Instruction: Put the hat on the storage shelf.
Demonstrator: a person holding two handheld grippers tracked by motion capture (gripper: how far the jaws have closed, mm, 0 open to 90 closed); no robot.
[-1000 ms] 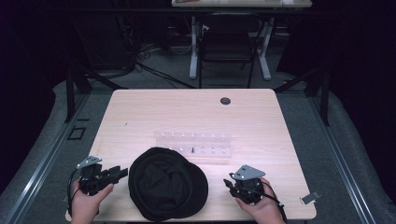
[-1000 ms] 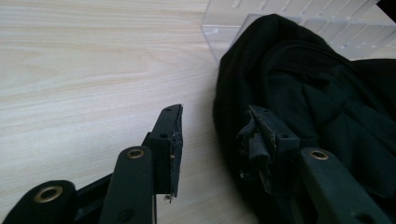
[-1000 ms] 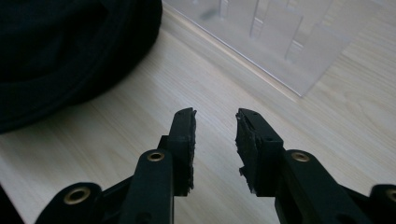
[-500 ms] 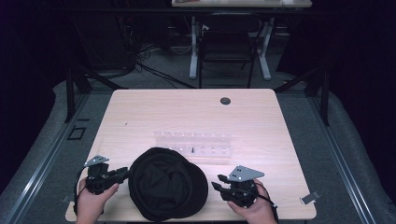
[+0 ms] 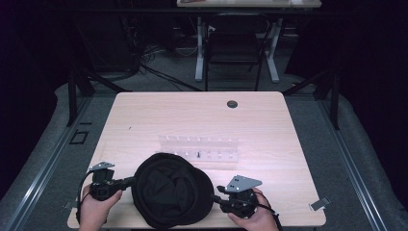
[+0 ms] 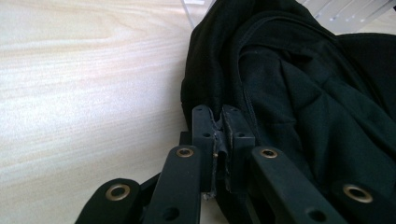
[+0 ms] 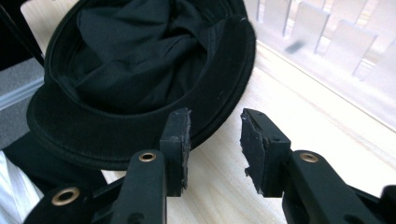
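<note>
Black cloth, a hat [image 5: 172, 196] lying opening-up at the near edge of the pale wooden table [image 5: 144, 115], holds nothing but its own crumpled lining; just behind it a clear plastic rack [image 5: 199, 150] carries one small dark item [image 5: 198, 155], too small to identify. The left gripper [image 5: 129, 181] has its jaws pinched together on the hat's edge, a grip plain in the left gripper view [image 6: 219, 133]. The right gripper [image 5: 217, 197] stands with jaws apart beside the brim, and the right gripper view [image 7: 214, 140] shows bare wood between its pads [image 7: 250, 142].
</note>
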